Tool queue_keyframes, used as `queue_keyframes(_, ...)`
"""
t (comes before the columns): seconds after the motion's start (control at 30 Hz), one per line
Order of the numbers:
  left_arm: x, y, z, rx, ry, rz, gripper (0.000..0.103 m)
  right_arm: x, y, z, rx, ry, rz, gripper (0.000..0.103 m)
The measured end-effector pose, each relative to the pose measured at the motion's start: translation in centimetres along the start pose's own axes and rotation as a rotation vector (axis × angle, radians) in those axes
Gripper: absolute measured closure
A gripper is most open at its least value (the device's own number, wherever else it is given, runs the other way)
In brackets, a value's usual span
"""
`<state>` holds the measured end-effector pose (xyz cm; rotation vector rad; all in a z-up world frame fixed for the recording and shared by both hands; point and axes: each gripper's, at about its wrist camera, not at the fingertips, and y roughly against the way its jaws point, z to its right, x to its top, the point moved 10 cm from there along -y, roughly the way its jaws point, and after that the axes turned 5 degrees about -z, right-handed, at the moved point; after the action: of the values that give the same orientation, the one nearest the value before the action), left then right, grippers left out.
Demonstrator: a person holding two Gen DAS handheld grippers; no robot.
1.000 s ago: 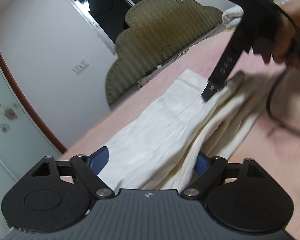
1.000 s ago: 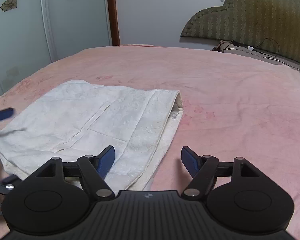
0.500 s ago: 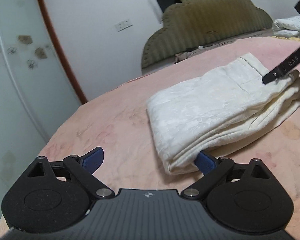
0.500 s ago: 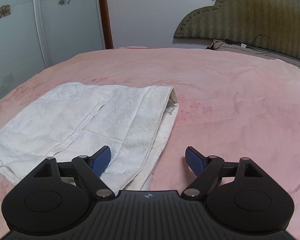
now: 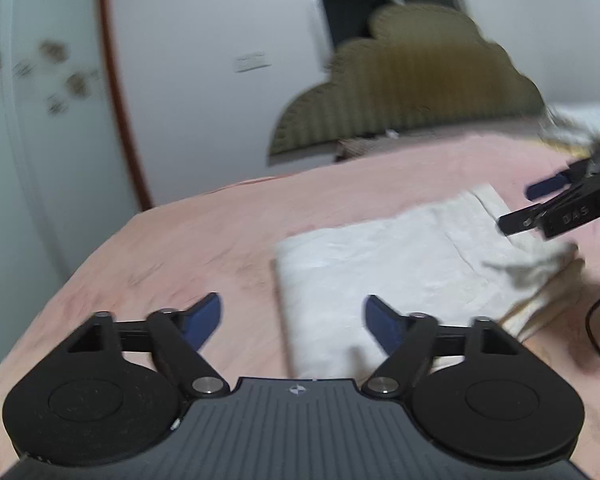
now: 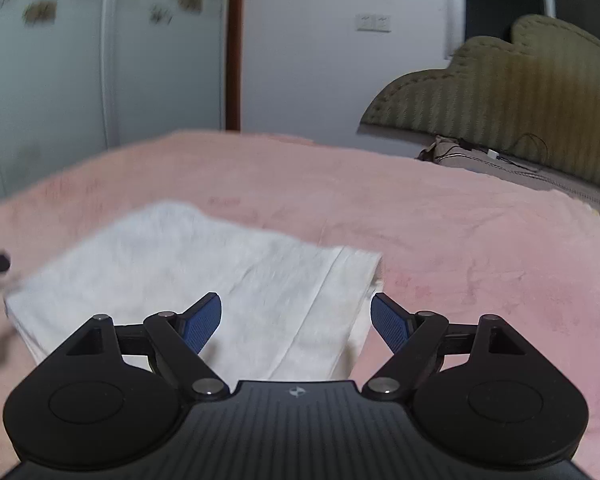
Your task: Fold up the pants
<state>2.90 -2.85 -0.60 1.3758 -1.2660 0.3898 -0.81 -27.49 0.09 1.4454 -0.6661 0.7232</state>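
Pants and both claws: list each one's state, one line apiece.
pants: folded into a flat stack, lying on the pink bed cover, held by neither claw.
left claw: closing, nothing between its fingers, over the near edge of the pants.
right claw: open, empty, over the pants' near corner.
cable: loose on the bed cover beside the pants.

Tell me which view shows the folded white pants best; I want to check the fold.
The right wrist view: the pants lie whole on the pink bedcover, every edge visible though blurred. The left wrist view shows the pants blurrier, their near edge hidden behind its own fingers and the right gripper over the far end.
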Motion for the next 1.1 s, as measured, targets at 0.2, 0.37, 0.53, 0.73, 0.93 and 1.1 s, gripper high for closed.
queue_keyframes(0.2,-1.4,-1.1,1.7,-0.027,-0.064,-0.068,0.020,-3.2,-1.3,0.2,-0.012,-0.004,-0.068,0.021)
queue_keyframes(0.37,0.3,-1.8,0.3,-0.022,0.052,-0.046,0.008,-2.3,0.3,1.3,0.006,-0.142,0.012,0.021)
queue_keyframes(0.53,0.3,-3.8,0.3,0.036,0.163,-0.140,0.008,-2.0,0.8,-0.4,-0.004,-0.196,0.048,0.021)
queue_keyframes(0.73,-0.4,-4.5,2.1,0.025,0.189,-0.191,0.007,-1.5,1.1,-5.8,0.034,-0.090,0.071,0.008)
queue_keyframes(0.93,-0.9,-5.2,2.0,0.052,0.202,-0.171,0.000,-3.7,-1.0,-5.9,0.004,-0.115,0.032,0.001)
queue_keyframes(1.1,-1.2,-5.7,1.8,0.049,0.232,-0.160,0.000,-3.8,-1.1,-6.0,-0.005,-0.101,0.028,0.000)
